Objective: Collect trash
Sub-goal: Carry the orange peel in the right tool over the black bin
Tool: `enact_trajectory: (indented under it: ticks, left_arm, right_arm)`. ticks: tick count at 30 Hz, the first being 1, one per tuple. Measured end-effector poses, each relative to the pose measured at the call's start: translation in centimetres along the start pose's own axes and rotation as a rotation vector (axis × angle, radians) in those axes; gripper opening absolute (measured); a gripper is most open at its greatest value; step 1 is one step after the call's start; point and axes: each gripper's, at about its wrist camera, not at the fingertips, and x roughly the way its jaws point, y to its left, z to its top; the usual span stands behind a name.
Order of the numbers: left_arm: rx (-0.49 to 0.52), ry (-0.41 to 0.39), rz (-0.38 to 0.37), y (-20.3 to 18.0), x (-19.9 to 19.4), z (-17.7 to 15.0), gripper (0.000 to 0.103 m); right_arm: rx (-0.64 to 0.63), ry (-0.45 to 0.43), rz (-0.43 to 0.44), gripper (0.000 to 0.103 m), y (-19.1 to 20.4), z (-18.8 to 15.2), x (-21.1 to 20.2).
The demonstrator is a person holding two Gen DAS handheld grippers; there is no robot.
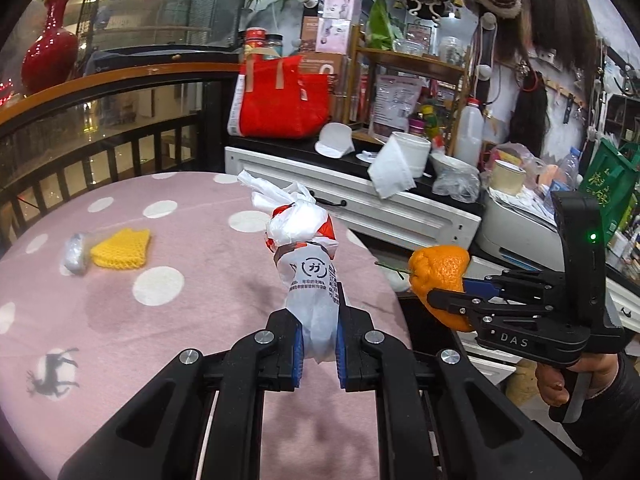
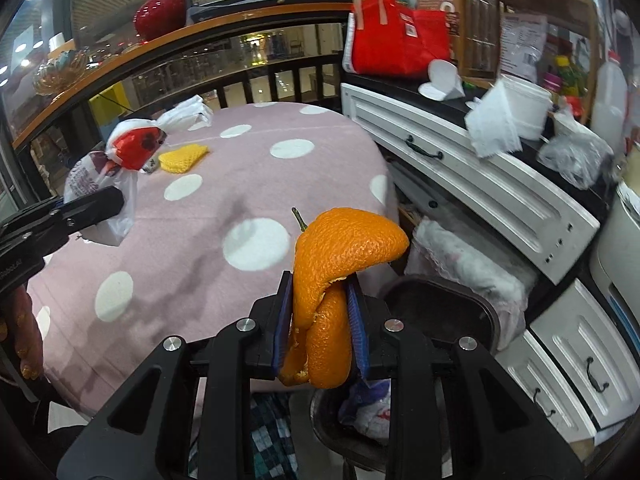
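Note:
My left gripper (image 1: 318,340) is shut on a tied white plastic bag (image 1: 308,256) with red and black print, held above the pink dotted tablecloth (image 1: 168,320). From the right wrist the same plastic bag (image 2: 120,168) hangs at the far left in the left gripper (image 2: 96,204). My right gripper (image 2: 320,320) is shut on a curled orange peel (image 2: 332,272) with a short stem. That orange peel (image 1: 440,276) shows at the right of the left wrist view, past the table's edge. A dark bin (image 2: 440,316) holding some trash sits below the right gripper.
A yellow knitted cloth (image 1: 122,248) and a crumpled silver wrapper (image 1: 76,252) lie on the table. A white drawer cabinet (image 2: 480,184) stands to the right with a red bag (image 1: 280,96), tissue, cups and bottles on top. A black railing (image 1: 100,152) runs behind the table.

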Motion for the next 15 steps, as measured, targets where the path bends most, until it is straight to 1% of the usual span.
enact_trajectory:
  ticks: [8, 12, 15]
  left_arm:
    - [0.026, 0.013, -0.061, -3.2, 0.9, -0.5, 0.012]
    - [0.036, 0.023, -0.083, -4.5, 1.3, -0.7, 0.012]
    - [0.047, 0.031, -0.099, -5.4, 1.7, -0.8, 0.012]
  right_arm:
    - [0.093, 0.053, -0.078, 0.027, -4.6, -3.0, 0.3]
    - [0.138, 0.107, -0.111, 0.027, -7.0, -4.5, 1.5]
    - [0.158, 0.158, -0.123, 0.027, -8.0, -5.2, 3.1]
